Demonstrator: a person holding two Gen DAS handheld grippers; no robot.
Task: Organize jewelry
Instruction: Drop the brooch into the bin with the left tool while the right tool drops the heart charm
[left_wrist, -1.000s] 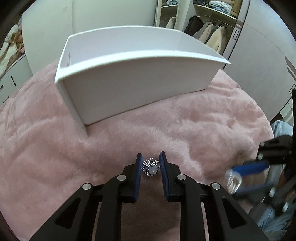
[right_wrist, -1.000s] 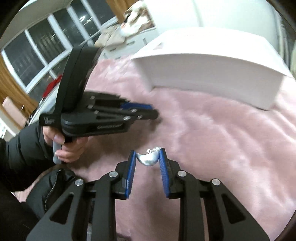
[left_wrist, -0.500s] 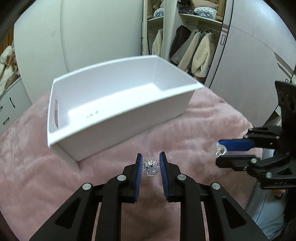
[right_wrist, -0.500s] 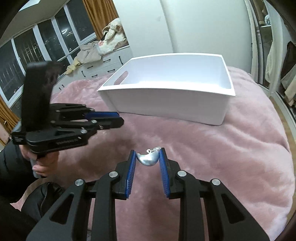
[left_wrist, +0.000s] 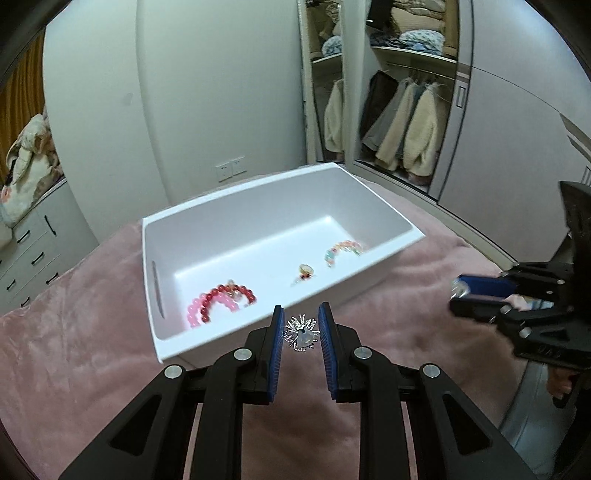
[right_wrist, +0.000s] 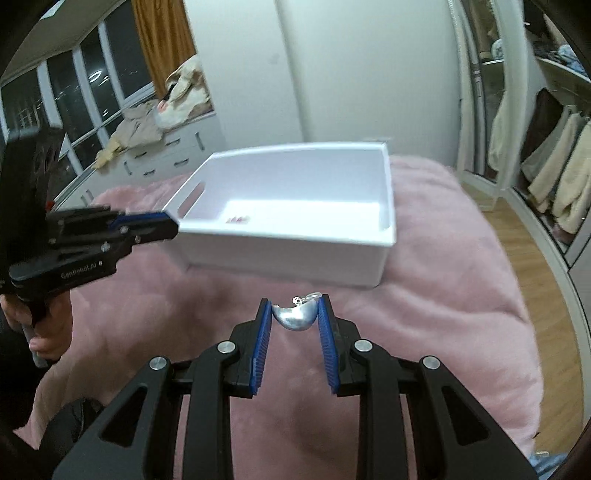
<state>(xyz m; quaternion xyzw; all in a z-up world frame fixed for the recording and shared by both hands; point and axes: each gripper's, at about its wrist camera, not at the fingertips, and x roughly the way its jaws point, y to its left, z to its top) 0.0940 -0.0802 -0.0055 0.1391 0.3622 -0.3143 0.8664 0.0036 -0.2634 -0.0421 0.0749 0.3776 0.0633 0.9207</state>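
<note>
Left gripper: blue pads closed in on a spiky silver piece, pinched between the tips, fingers pointing forward and slightly down. In the right wrist view it sits off to the left side, held by a bare hand wrapped round the handle, tips level and pointing right.

Right gripper: pads clamped on a rounded silver piece at the tips, fingers splayed a little toward the base. In the left wrist view it sits far right, tips pointing left; a bit of hand shows behind the black body, blurred.
</note>
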